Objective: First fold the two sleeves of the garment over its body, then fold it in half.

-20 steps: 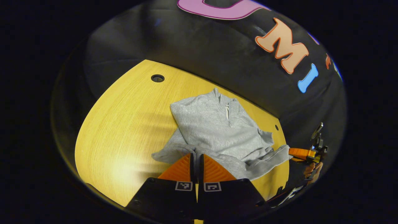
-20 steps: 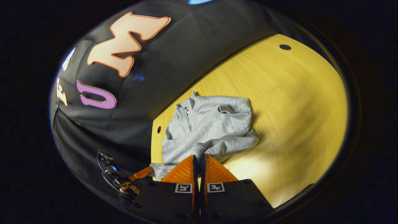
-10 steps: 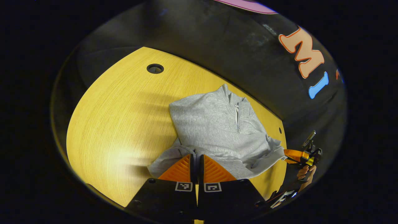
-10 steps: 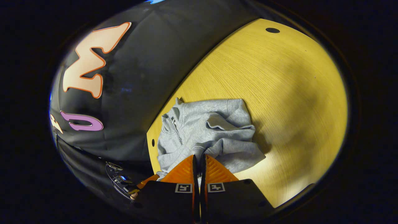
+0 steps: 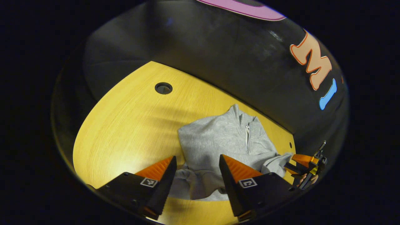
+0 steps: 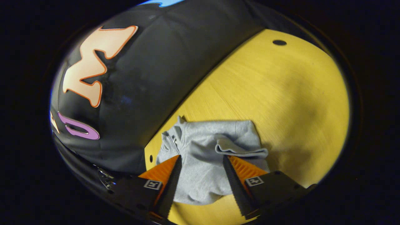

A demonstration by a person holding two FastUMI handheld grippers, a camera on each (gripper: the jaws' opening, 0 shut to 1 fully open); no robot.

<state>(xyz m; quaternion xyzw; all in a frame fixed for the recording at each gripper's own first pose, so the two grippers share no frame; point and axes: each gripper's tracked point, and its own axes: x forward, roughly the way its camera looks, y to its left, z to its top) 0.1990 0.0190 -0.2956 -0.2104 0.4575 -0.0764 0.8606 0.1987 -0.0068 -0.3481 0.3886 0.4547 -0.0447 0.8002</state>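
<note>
Left gripper view showed the left gripper (image 5: 195, 168) spread wide, its ribbed wedge fingers released and grasping nothing, the folded hem of the grey garment (image 5: 218, 143) lying between them on the yellow wood-grain table (image 5: 125, 125). In the right gripper view the right gripper (image 6: 200, 167) stood open too, the soft bundle just ahead with a cuffed sleeve (image 6: 237, 150) lying across its body. It looked like fleece knit: light, limp, likely to slump and creep, so I'd pinch a doubled edge near the hem corners. Beyond lay the zip collar (image 5: 247, 125), a round grommet hole (image 5: 163, 88), and the other gripper (image 5: 304, 162) farther right.
</note>
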